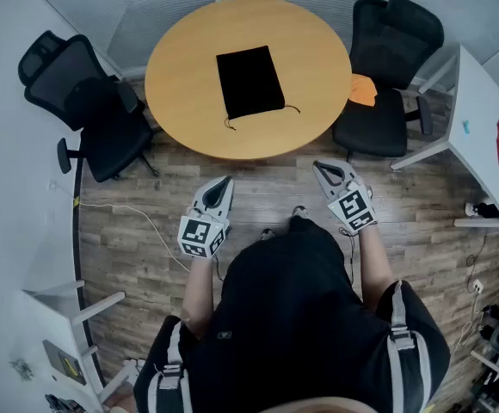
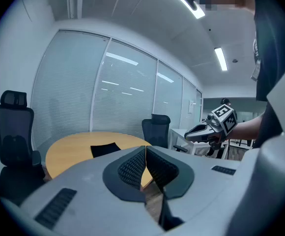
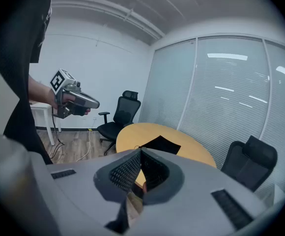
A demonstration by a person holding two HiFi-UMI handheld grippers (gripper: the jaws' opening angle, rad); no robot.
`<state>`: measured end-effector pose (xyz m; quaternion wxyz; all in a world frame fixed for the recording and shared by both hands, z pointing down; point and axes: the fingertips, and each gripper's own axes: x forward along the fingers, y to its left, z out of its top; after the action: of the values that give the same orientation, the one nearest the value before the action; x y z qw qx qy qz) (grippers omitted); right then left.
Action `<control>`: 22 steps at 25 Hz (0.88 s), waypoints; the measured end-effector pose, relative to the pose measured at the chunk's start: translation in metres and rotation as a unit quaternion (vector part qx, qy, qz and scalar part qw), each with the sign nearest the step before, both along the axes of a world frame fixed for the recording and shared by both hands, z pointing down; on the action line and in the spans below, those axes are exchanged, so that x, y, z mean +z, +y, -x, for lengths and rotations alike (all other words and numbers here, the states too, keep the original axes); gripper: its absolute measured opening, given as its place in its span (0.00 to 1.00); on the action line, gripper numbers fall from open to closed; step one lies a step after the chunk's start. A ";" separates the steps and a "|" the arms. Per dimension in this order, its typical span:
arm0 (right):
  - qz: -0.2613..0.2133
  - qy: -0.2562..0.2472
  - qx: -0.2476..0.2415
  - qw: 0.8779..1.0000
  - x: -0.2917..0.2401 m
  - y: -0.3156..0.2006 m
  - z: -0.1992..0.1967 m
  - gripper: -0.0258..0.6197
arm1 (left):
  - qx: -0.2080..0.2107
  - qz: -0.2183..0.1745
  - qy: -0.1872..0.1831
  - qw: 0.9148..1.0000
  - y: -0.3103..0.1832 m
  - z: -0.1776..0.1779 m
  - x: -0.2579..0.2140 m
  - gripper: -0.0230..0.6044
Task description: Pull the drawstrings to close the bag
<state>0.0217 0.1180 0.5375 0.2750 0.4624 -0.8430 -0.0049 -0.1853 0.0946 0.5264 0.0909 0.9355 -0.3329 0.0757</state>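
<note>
Table: round top, light wood-look surface, smooth with a soft satin sheen. On its middle lies the bag of matt black cloth, with thin dark cord drawstrings at its edge nearest the person. Beside the table stand office chairs in matt black fabric or mesh, on a floor of grey-brown wood-grain planks with low sheen. On the table's near side, left gripper and right gripper have light grey matt plastic shells and dark, finely ribbed pads.
</note>
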 end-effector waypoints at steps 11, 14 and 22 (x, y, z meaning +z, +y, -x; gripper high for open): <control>-0.006 0.010 0.018 1.000 0.001 0.002 0.003 0.13 | -0.008 -0.004 0.005 1.000 0.001 0.015 0.000 0.06; -0.005 0.012 0.018 1.000 0.002 0.001 0.005 0.13 | -0.007 -0.005 0.007 1.000 -0.001 0.016 0.000 0.06; -0.006 0.010 0.024 1.000 0.006 -0.004 0.002 0.13 | -0.011 -0.001 0.000 1.000 -0.005 0.016 0.004 0.06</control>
<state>0.0196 0.1138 0.5432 0.2806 0.4844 -0.8286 -0.0080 -0.2017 0.0892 0.5300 0.0907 0.9321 -0.3428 0.0745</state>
